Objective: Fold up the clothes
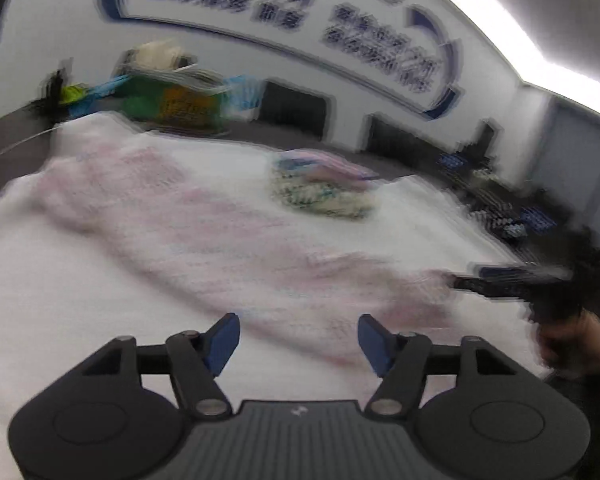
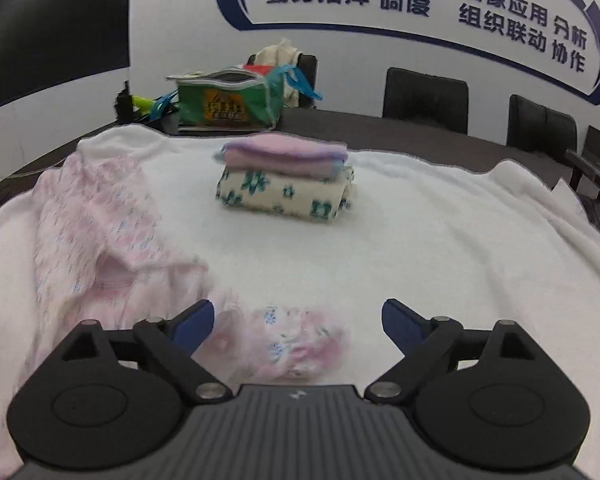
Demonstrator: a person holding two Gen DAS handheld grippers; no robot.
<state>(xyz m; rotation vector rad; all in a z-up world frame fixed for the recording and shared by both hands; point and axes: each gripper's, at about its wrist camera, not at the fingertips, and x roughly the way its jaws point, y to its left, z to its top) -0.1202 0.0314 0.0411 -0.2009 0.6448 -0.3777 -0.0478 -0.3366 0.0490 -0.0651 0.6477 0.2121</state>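
A pale pink patterned garment (image 1: 220, 232) lies spread and rumpled on a white blanket (image 1: 40, 320); the left wrist view is heavily blurred. My left gripper (image 1: 298, 332) hovers open over the garment's near edge, its blue pads apart and touching no cloth. At the right of that view, a hand (image 1: 572, 340) holds the other gripper's dark body (image 1: 500, 280). In the right wrist view the garment (image 2: 92, 232) fills the left side. A bunched end of it (image 2: 296, 344) lies between the wide-open fingers of my right gripper (image 2: 298, 316), untouched by the pads.
A stack of folded clothes (image 2: 288, 176), pink on top of a floral piece, sits mid-blanket (image 2: 460, 240) and also shows as a folded stack (image 1: 324, 188). Behind it a green bag (image 2: 228, 104) stands on the dark table (image 2: 380, 128). Black chairs (image 2: 424, 100) line the wall.
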